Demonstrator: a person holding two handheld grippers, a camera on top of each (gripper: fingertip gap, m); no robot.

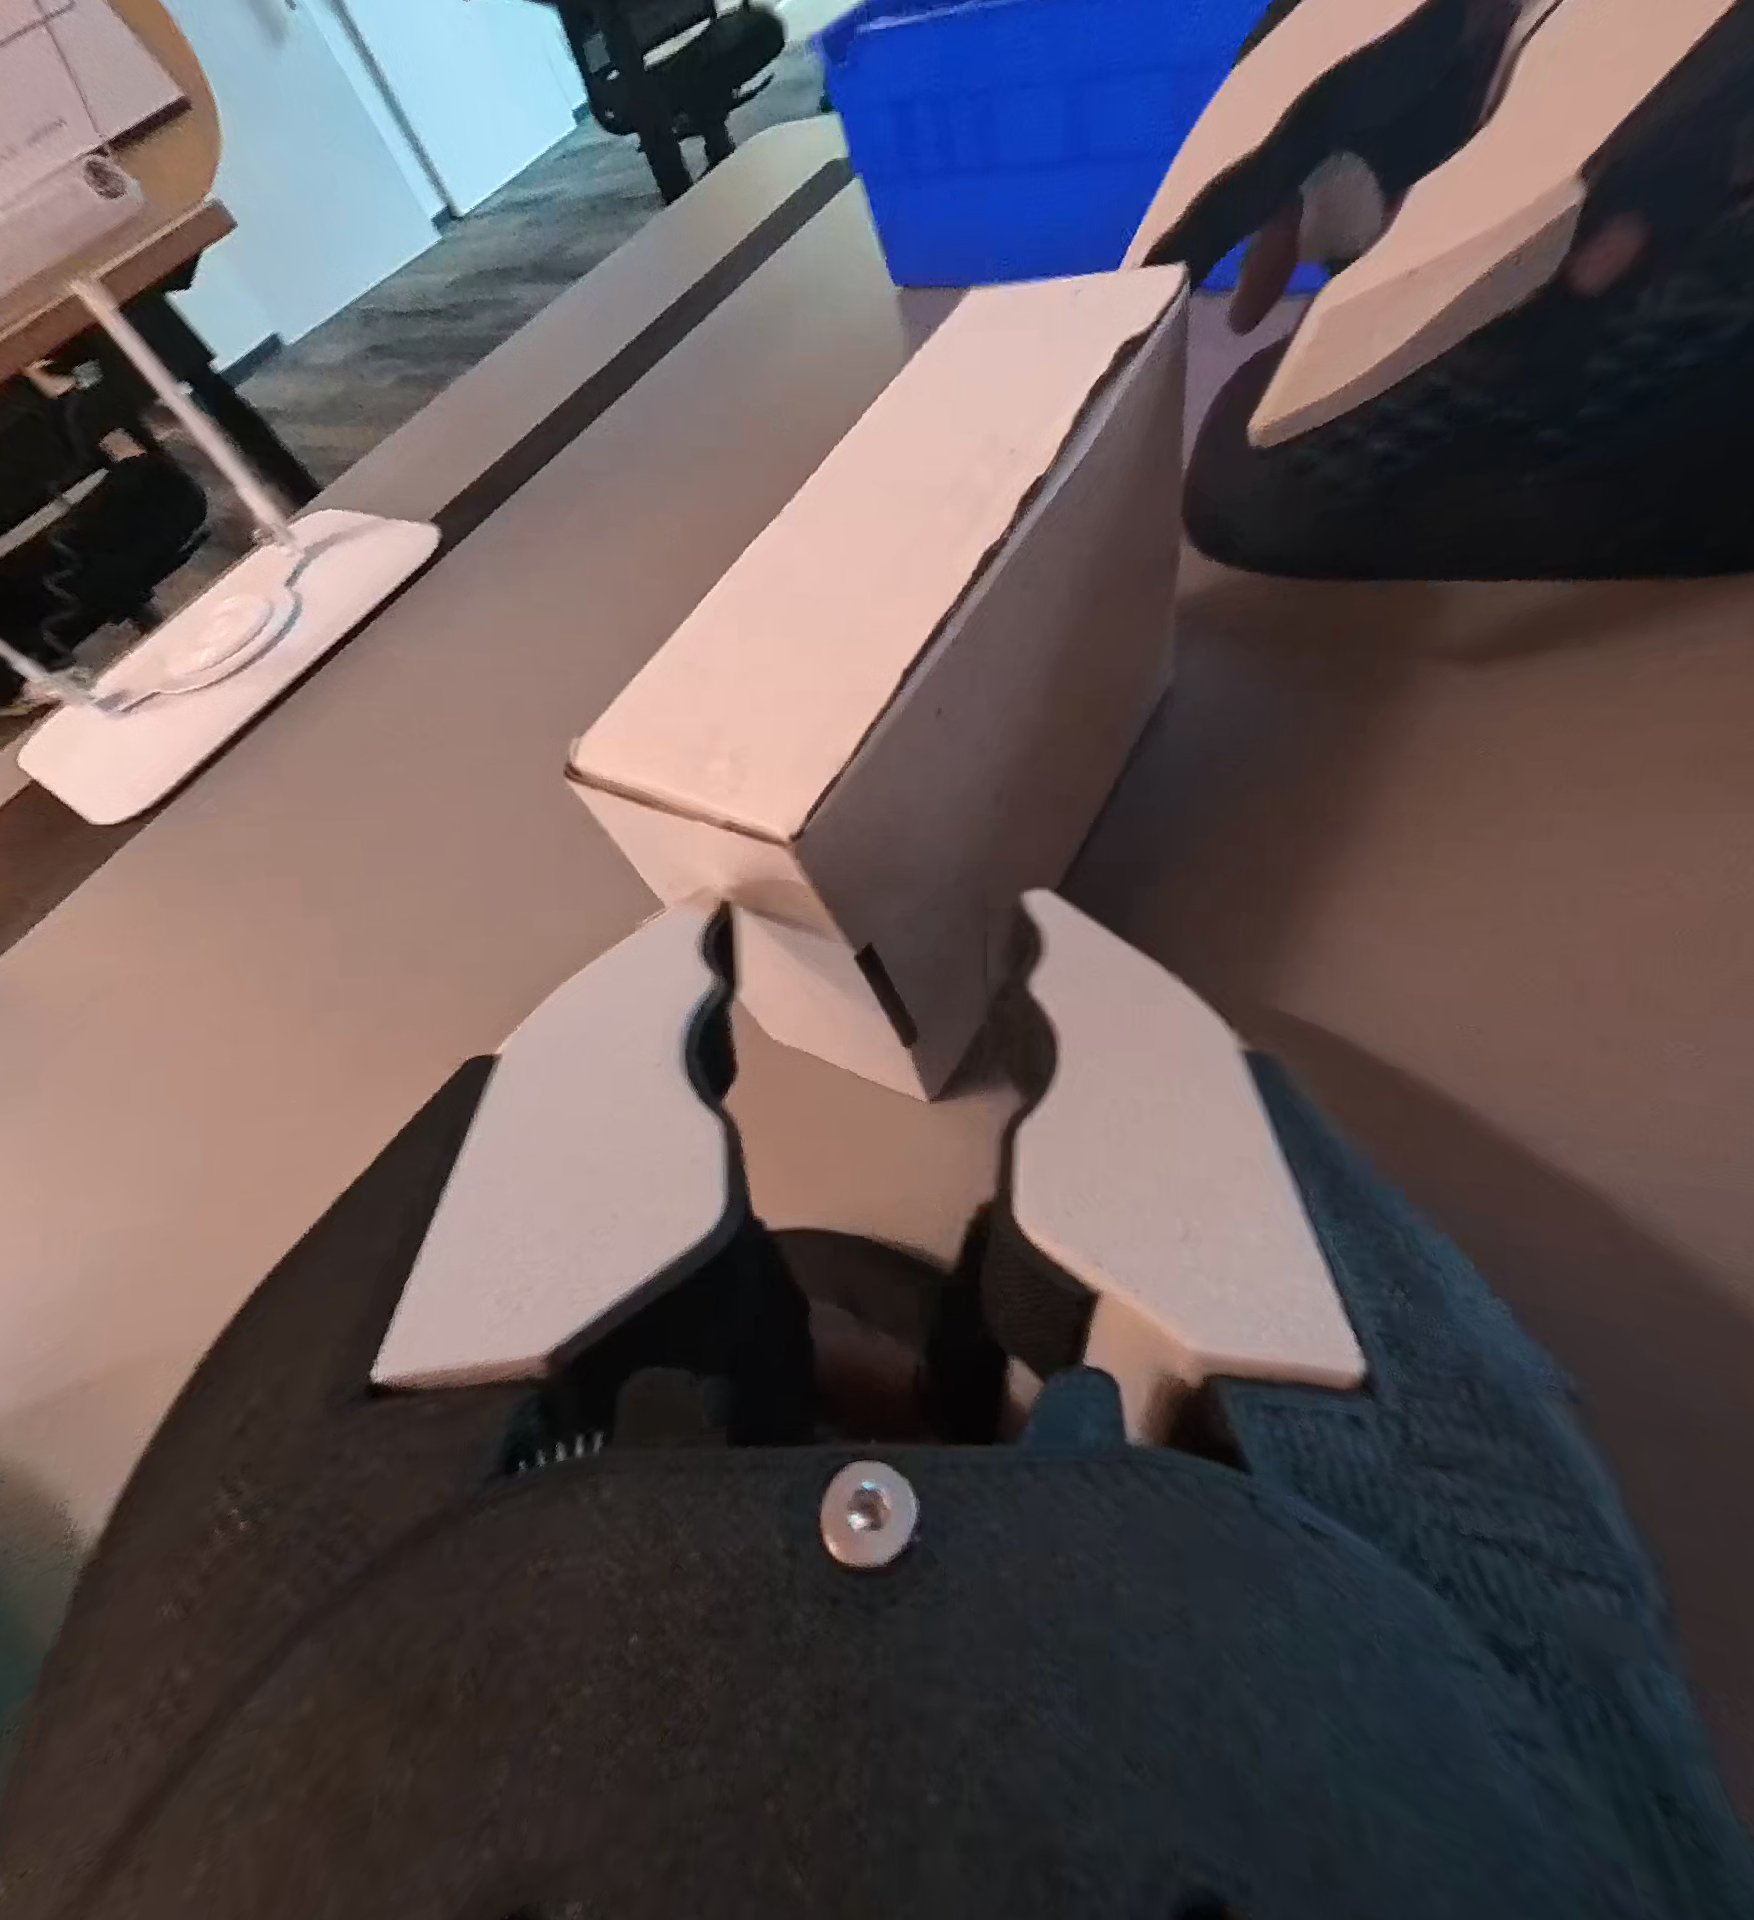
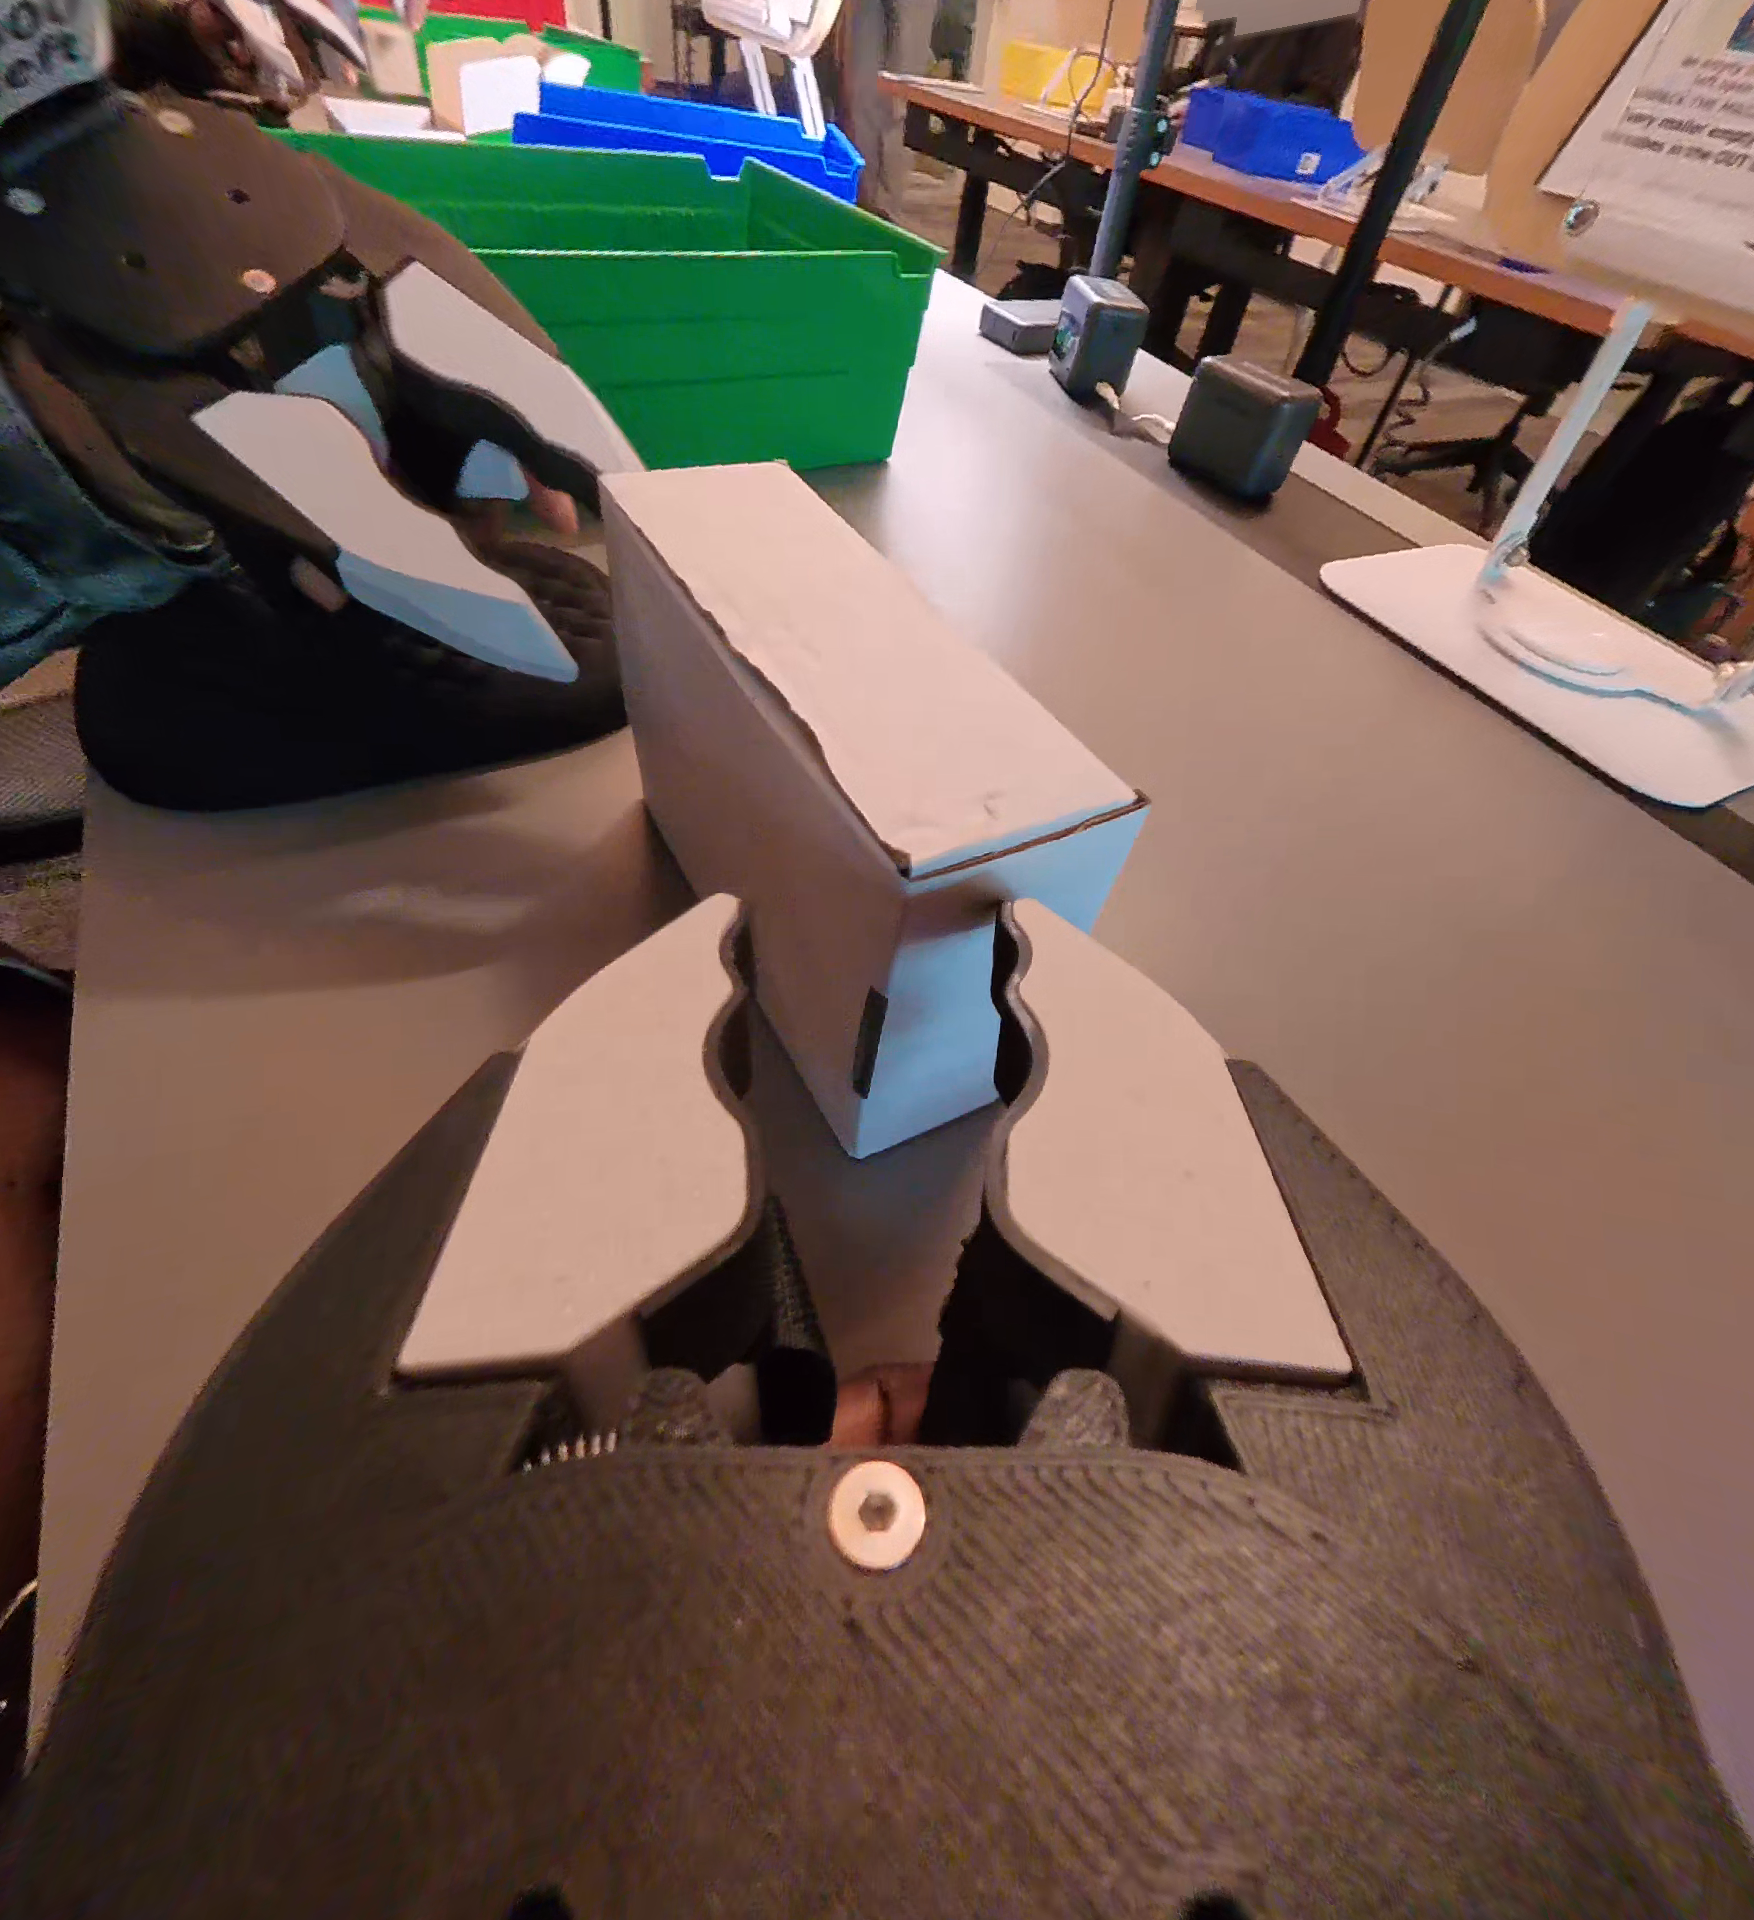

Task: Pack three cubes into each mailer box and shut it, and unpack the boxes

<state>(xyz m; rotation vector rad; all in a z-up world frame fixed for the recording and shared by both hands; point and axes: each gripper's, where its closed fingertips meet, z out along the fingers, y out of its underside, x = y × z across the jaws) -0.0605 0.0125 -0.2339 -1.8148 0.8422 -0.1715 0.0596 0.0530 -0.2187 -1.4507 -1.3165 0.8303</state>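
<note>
The closed white mailer box (image 1: 883,644) lay on the grey table (image 1: 333,883) with its long axis running straight from one claw to the other. The left claw (image 1: 873,997) was clamped on one short end, the right claw (image 2: 873,997) on the opposite end, so each had the box directly ahead between its fingers. Whether the box rested fully on the table or was slightly lifted was hard to tell. Both claws were equally near.
</note>
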